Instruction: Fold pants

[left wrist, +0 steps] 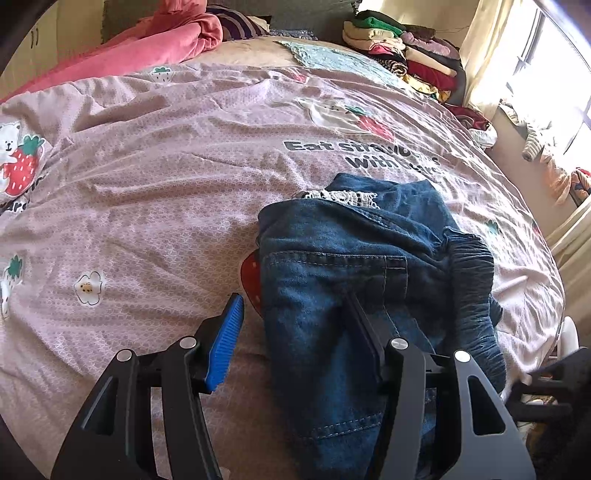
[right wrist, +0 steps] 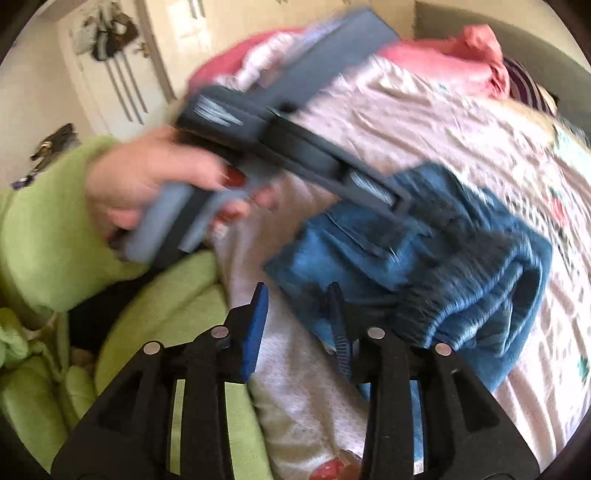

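Denim pants (left wrist: pixel 332 280) between parted fingers (left wrist: pixel 229 332).

1. A bed (left wrist: pixel 166 177) carries everything, covered by a wrinkled pale pink quilt printed with strawberries, flowers, white bears and dark lettering.
2. In the left wrist view, folded blue denim pants (left wrist: pixel 351 280) lie on the quilt at about 5 o'clock from the bed's middle, the elastic waistband on their right side.
3. A bunched pink blanket (left wrist: pixel 147 40) lies on the bed at about 11 o'clock.
4. A stack of folded clothes (left wrist: pixel 402 55) sits at about 1 o'clock, near the curtain.
5. A pale teal cloth (left wrist: pixel 332 59) lies flat just beside that stack, on its left.
6. A striped purple fabric (left wrist: pixel 240 22) lies at 12 o'clock, against the blanket.
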Action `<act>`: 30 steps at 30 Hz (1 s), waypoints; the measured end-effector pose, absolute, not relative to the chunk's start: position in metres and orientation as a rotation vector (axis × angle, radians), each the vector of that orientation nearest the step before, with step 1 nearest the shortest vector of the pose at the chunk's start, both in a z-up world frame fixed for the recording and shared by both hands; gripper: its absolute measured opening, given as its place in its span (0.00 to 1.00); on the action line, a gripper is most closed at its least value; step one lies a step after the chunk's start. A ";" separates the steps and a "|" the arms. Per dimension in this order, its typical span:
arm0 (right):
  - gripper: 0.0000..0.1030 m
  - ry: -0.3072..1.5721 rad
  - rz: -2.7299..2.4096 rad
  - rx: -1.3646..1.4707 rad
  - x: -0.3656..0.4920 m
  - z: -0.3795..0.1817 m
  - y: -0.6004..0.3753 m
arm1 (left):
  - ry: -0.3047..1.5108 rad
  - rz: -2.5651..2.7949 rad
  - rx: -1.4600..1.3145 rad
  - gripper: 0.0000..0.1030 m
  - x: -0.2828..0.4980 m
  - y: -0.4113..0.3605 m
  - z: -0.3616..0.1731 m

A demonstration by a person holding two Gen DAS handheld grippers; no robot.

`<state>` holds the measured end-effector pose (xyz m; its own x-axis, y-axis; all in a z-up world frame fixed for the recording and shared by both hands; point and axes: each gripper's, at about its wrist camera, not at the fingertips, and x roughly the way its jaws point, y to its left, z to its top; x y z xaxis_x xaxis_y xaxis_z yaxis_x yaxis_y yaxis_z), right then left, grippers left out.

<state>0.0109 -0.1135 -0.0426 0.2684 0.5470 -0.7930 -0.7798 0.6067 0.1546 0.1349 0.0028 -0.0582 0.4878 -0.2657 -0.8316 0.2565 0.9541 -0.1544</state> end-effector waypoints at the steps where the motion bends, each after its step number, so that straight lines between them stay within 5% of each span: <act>1: 0.26 0.953 0.907 -0.283 0.013 -0.047 -0.114 | 1.012 -0.318 -0.011 0.53 0.134 0.003 -0.058; 9: 0.31 0.926 0.907 -0.281 0.012 -0.039 -0.114 | 0.995 -0.321 -0.013 0.53 0.129 0.001 -0.051; 15: 0.47 0.851 0.851 -0.259 0.009 -0.013 -0.125 | 0.964 -0.314 -0.036 0.63 0.121 0.008 -0.037; 17: 0.62 0.826 0.820 -0.247 0.009 -0.006 -0.130 | 0.947 -0.300 -0.046 0.63 0.119 0.014 -0.031; 26: 0.79 0.769 0.662 -0.226 0.018 0.009 -0.154 | 0.891 -0.264 -0.090 0.64 0.107 0.036 -0.003; 28: 0.80 0.758 0.632 -0.222 0.017 0.011 -0.161 | 0.886 -0.257 -0.097 0.86 0.105 0.039 0.000; 30: 0.83 0.747 0.604 -0.222 0.017 0.013 -0.166 | 0.878 -0.251 -0.103 0.86 0.102 0.041 0.001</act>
<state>0.0172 -0.1661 0.0132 0.5746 0.4342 -0.6937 -0.5871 0.8092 0.0201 0.1025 0.0407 0.0012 0.6117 -0.2589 -0.7476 0.1749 0.9658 -0.1913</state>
